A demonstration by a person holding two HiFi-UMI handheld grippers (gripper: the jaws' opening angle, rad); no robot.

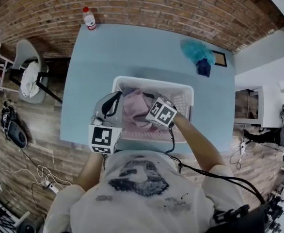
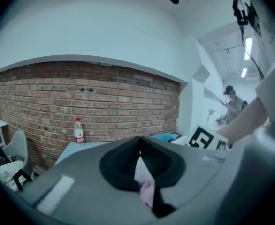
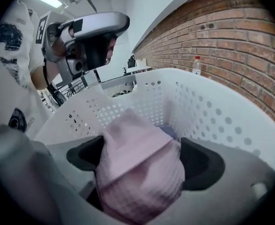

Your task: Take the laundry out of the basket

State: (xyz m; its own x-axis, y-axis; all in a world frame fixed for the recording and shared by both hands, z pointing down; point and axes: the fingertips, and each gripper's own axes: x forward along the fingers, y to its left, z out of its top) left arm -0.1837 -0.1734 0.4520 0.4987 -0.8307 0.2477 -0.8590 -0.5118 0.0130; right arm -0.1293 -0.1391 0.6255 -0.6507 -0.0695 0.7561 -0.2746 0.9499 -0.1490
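A white perforated laundry basket (image 1: 151, 81) stands on the blue table (image 1: 98, 57), near its front edge. A pink cloth (image 1: 134, 108) lies bunched inside it. My right gripper (image 1: 149, 114) reaches into the basket from the right. In the right gripper view its jaws (image 3: 142, 158) are shut on a thick bunch of that pink cloth (image 3: 142, 177), with the basket wall (image 3: 212, 111) behind. My left gripper (image 1: 117, 100) hangs over the basket's left rim. Its tips (image 2: 140, 146) meet, and a small fold of pink cloth (image 2: 148, 193) is pinched low between them.
A water bottle (image 1: 89, 18) stands at the table's far left edge, by the brick wall. A teal garment (image 1: 196, 51) and a dark blue one (image 1: 203, 68) lie at the far right corner. A white chair (image 1: 28, 72) holding cloth and loose cables are on the floor to the left.
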